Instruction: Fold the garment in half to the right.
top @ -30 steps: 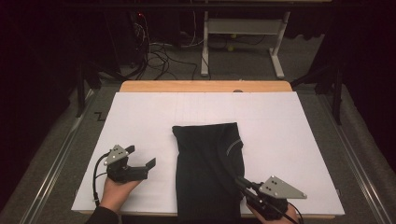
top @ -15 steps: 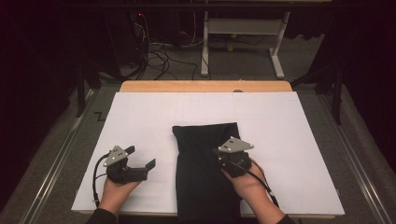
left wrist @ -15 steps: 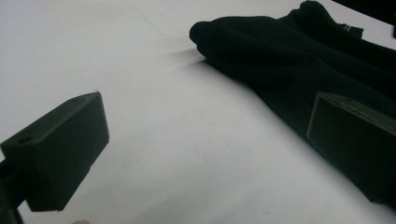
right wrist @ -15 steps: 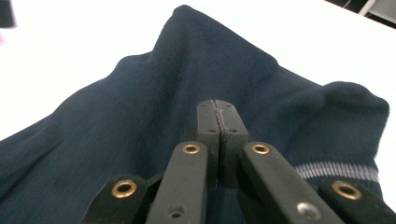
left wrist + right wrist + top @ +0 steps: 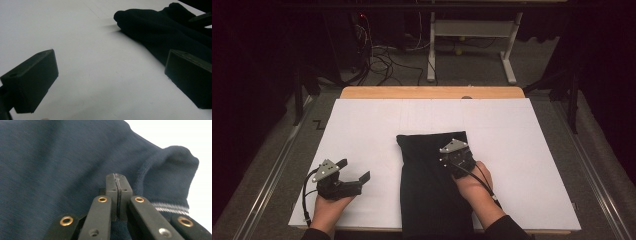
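A dark navy garment lies folded in a long strip on the white sheet, running from the middle to the near edge. My right gripper sits over the garment's far right corner, held by a hand, tips down towards the cloth. In the right gripper view its jaws are pressed together with nothing visible between them, just above the navy fabric and beside a ribbed edge with a pale stripe. My left gripper rests open on the sheet left of the garment, its jaws wide apart over bare sheet.
The white sheet covers a wooden table whose far edge shows. Metal rails run along both sides. Beyond the table are floor cables and a white desk frame.
My right gripper has moved from the garment's near right corner up and leftwards onto its far right part. The left gripper has stayed where it was.
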A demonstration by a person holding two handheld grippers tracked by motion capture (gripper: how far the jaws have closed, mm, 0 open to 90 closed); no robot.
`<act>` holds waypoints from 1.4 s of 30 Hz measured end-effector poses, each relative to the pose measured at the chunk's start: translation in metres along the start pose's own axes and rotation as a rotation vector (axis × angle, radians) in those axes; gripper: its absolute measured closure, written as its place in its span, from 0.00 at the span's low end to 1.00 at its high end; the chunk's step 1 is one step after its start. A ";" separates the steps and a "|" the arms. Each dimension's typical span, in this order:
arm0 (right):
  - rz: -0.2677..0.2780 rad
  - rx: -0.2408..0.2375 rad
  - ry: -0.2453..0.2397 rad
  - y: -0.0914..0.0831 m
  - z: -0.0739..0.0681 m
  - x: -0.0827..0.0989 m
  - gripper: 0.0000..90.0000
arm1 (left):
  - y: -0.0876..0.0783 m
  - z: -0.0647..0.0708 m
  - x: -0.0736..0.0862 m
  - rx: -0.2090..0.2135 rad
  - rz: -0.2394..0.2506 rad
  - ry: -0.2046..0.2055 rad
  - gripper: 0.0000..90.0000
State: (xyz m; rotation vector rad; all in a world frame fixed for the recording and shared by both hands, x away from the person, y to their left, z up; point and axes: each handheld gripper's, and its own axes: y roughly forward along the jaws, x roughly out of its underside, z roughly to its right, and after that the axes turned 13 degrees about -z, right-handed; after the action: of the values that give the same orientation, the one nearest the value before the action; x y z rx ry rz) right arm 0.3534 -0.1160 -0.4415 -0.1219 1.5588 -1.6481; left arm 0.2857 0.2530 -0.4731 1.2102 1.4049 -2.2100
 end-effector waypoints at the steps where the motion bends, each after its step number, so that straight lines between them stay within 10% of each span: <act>1: 0.001 0.003 0.003 0.001 0.004 0.003 1.00 | 0.000 0.002 0.000 0.001 0.001 0.002 0.00; 14: 0.024 0.006 0.163 0.003 0.057 0.056 1.00 | 0.002 0.006 0.000 0.002 -0.010 0.019 0.00; 23: 0.217 -0.072 0.298 -0.020 0.085 0.116 0.97 | 0.004 0.005 -0.001 0.023 -0.008 0.017 0.00; 32: 0.407 -0.078 0.315 -0.046 0.097 0.178 0.52 | 0.011 0.013 -0.007 0.053 -0.003 0.036 0.00; 42: 0.518 -0.064 0.337 -0.068 0.091 0.191 0.10 | 0.011 0.017 -0.012 0.077 0.015 0.060 0.00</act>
State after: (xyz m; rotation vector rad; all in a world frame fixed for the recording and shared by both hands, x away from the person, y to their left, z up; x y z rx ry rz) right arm 0.2513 -0.3132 -0.4506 0.5107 1.7088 -1.2474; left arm 0.2908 0.2306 -0.4679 1.3180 1.3391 -2.2542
